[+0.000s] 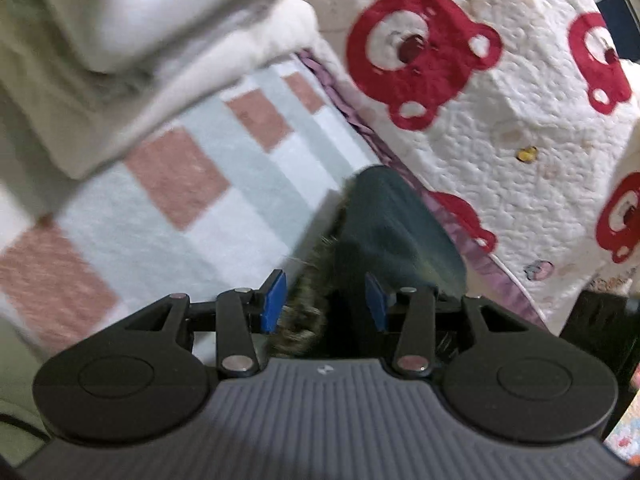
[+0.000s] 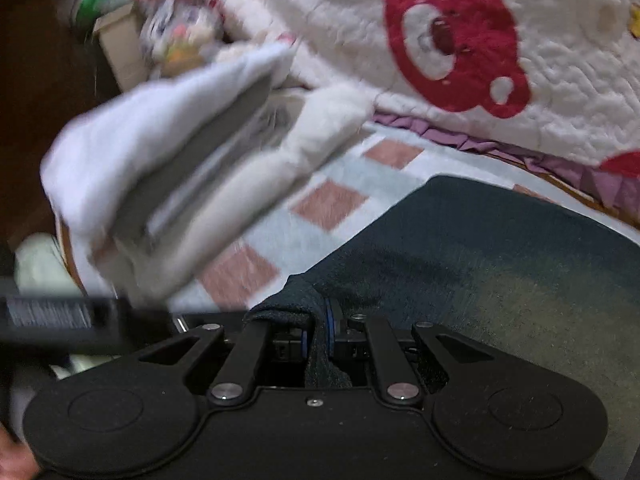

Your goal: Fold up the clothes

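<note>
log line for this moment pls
left tongs: open, around dark garment edge | right tongs: shut on dark garment | surface: checked blanket | white folded pile nearby

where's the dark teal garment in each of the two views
Left wrist view: the dark teal garment lies low in the centre, running from between the open fingers of the left gripper up toward the quilt's purple trim.
Right wrist view: it fills the lower right, with a fold pinched in the right gripper.
Shared landmark: the red bear print on the white quilt, above the garment in both views.
</note>
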Tool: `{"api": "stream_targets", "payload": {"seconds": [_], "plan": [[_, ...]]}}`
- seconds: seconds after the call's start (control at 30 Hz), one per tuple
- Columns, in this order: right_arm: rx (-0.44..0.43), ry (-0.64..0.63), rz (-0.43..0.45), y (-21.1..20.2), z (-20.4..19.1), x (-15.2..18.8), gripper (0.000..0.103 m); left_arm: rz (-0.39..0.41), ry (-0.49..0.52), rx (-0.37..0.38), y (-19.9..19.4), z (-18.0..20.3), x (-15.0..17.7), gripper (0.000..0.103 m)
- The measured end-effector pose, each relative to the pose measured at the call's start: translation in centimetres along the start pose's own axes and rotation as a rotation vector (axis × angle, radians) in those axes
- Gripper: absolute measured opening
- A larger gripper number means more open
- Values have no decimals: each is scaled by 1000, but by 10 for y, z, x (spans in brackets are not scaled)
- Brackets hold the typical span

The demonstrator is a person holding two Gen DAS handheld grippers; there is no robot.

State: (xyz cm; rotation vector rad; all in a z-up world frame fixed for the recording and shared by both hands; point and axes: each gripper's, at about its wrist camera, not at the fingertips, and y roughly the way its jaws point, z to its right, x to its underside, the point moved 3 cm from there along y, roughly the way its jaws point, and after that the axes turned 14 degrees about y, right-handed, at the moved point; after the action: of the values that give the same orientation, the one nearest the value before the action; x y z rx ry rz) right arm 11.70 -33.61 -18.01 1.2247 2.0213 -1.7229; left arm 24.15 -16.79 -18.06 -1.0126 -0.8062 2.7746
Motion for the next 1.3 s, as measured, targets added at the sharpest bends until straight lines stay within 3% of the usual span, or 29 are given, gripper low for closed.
{"api": "stream_targets", "payload": {"seconds": [0.17,0.3,0.33,0.4,0.43,0.47,0.53,0.63,0.73,0.77,0.8,0.83,0.87,0.93,1.1,1.23,1.3], "plan": [[93,-235,67,-9,-23,34,16,21,4,73,-2,4,-2,43],[168,-423,121,-17,-43,60,19,-7,23,34,2,5,2,43],[187,-470,135,-19,-48,67,21,-2,17,33,1,4,1,43],[224,-564,162,-23,-57,80,39,21,-17,63,-3,-1,0,43],[182,-556,152,-31,-55,84,59,35,-47,99,-5,-3,-1,43],[122,-532,136,-42,-50,86,62,46,-93,148,-6,-6,0,43],[4,-482,105,-62,-41,91,59,57,-155,217,-5,-9,1,43],[-104,-341,83,-87,-17,80,56,22,-75,164,4,3,3,45],[-91,-126,117,-103,32,48,54,-46,30,78,24,19,9,47],[-74,-62,133,-107,51,38,54,-61,101,26,29,25,12,38],[-48,-31,141,-109,67,34,55,-71,191,-36,33,32,15,22],[-19,-10,146,-109,83,31,55,-82,280,-98,37,38,18,22],[9,-26,127,-107,92,37,54,-87,306,-127,38,39,20,22],[67,-80,76,-99,109,54,49,-92,296,-147,37,35,22,22],[81,-132,47,-100,123,100,49,-125,328,-189,42,33,25,22],[-46,78,35,-111,160,81,49,-141,332,-215,46,30,27,29],[-112,189,29,-116,179,71,49,-142,323,-232,48,27,25,41]]}}
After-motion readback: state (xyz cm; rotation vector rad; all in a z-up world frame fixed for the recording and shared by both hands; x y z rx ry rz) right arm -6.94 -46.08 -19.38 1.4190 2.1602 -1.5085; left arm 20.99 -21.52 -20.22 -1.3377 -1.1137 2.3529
